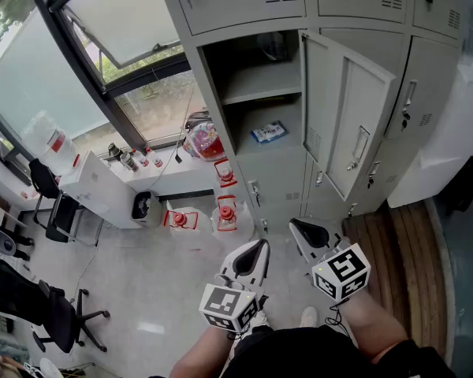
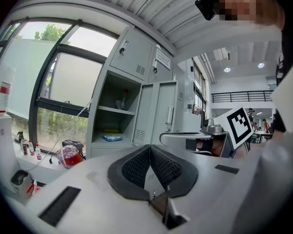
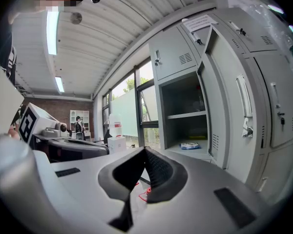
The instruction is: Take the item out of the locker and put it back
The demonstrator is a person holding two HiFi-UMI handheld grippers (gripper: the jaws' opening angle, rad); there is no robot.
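A blue and white packet (image 1: 268, 132) lies flat on the lower shelf of the open grey locker (image 1: 221, 93). The left gripper view shows this packet (image 2: 111, 137) at middle left, and the right gripper view shows the packet (image 3: 189, 146) at right. My left gripper (image 1: 260, 246) and right gripper (image 1: 297, 226) hover side by side well in front of the locker, low in the head view. The left gripper (image 2: 149, 148) is shut with nothing between its pads. The right gripper (image 3: 144, 150) has its tips together and is empty too.
The locker door (image 1: 343, 124) stands swung open to the right. A small clear bottle (image 2: 123, 101) sits on the upper shelf. Red-capped water jugs (image 1: 225, 207) stand on the floor by the locker's left foot. Office chairs (image 1: 55, 313) stand far left under the window.
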